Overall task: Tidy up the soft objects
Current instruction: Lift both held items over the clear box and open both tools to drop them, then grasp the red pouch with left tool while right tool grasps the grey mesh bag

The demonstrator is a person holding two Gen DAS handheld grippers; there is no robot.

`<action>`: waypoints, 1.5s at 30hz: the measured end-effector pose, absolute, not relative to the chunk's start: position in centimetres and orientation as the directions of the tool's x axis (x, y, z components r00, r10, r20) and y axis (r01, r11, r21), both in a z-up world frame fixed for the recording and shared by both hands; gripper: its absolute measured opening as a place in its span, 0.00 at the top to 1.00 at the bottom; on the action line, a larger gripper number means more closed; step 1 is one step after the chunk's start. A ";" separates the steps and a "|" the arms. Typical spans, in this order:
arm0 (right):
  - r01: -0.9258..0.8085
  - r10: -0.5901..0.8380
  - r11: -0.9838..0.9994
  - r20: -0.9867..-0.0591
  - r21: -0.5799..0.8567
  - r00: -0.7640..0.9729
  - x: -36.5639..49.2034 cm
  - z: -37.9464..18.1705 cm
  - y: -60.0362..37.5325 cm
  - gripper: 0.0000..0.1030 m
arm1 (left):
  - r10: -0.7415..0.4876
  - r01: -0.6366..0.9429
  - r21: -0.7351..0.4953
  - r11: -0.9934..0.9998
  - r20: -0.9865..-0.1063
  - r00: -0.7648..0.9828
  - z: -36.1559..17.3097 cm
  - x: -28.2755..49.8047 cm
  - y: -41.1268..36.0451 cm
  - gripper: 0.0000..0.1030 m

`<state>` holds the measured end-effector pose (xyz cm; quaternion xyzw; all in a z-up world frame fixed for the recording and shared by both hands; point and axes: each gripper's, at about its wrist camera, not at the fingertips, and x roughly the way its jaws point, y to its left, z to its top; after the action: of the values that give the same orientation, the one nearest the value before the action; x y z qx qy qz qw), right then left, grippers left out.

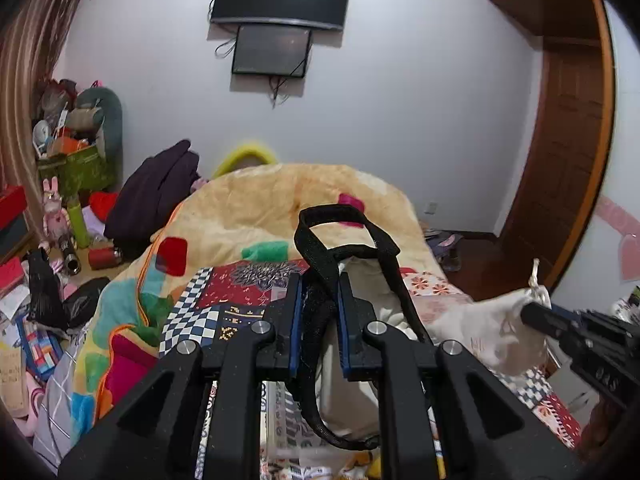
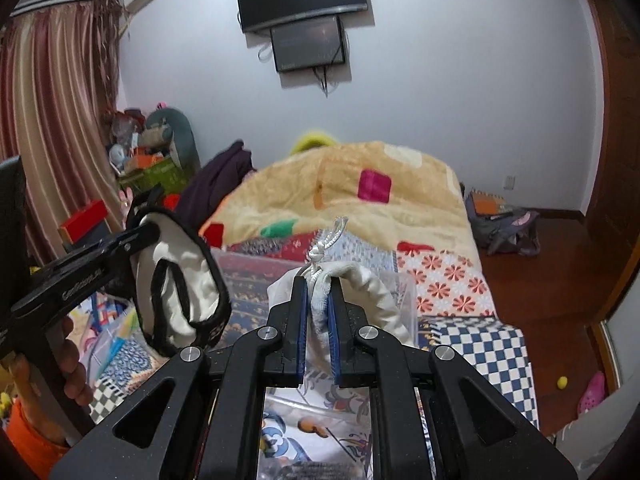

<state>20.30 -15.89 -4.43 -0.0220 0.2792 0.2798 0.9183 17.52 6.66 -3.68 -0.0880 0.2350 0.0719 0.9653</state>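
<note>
My left gripper point(image 1: 319, 284) is shut on the black strap point(image 1: 316, 240) of a white bag with black trim point(image 2: 180, 284), held up over the bed. The strap loops above the fingers and the bag hangs below. My right gripper point(image 2: 318, 286) is shut on the gathered mouth of a white drawstring pouch point(image 2: 368, 284), whose knotted cord point(image 2: 326, 244) sticks up past the fingertips. In the left wrist view the pouch point(image 1: 492, 332) and right gripper point(image 1: 532, 314) are at the right. In the right wrist view the left gripper point(image 2: 140, 236) is at the left.
A bed with a patchwork sheet point(image 2: 480, 344) and a yellow patterned blanket point(image 1: 260, 204) lies below. A clear plastic box point(image 2: 256, 268) sits on the bed under the pouch. Clutter and a dark garment point(image 1: 156, 192) are at the left; a wooden door point(image 1: 568, 152) at the right.
</note>
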 end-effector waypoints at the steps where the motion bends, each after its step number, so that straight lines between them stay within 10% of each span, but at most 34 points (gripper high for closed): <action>1: -0.525 0.493 0.844 -0.545 0.109 0.678 20.7 -5.0 -15.5 0.92 | 0.104 -0.186 -0.127 0.974 -0.481 0.871 -4.1 18.2 6.6 0.86; 15: -0.547 0.409 0.836 -0.710 0.041 0.573 22.1 -9.3 -14.0 0.90 | 0.004 -0.079 -0.079 0.994 -0.684 0.730 -9.7 20.8 4.7 0.79; 25: -0.541 0.425 0.840 -0.654 0.029 0.626 19.4 -7.5 -16.4 0.18 | -0.010 -0.026 -0.050 0.998 -0.623 0.782 -7.7 16.9 3.8 0.37; 31: -0.512 0.414 0.859 -0.579 -0.008 0.703 16.4 -5.5 -18.8 0.00 | -0.024 0.003 -0.037 0.999 -0.586 0.810 -7.4 12.8 3.1 0.18; 45: -0.573 0.400 0.820 -0.703 -0.013 0.588 13.1 -11.1 -18.3 0.00 | -0.060 0.020 -0.066 0.998 -0.677 0.734 -12.3 9.0 1.6 0.09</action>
<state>13.10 -18.27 -11.12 -0.1197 0.3606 0.2754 0.8830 9.05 1.63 -12.30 -0.0272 0.3643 -0.0216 0.9306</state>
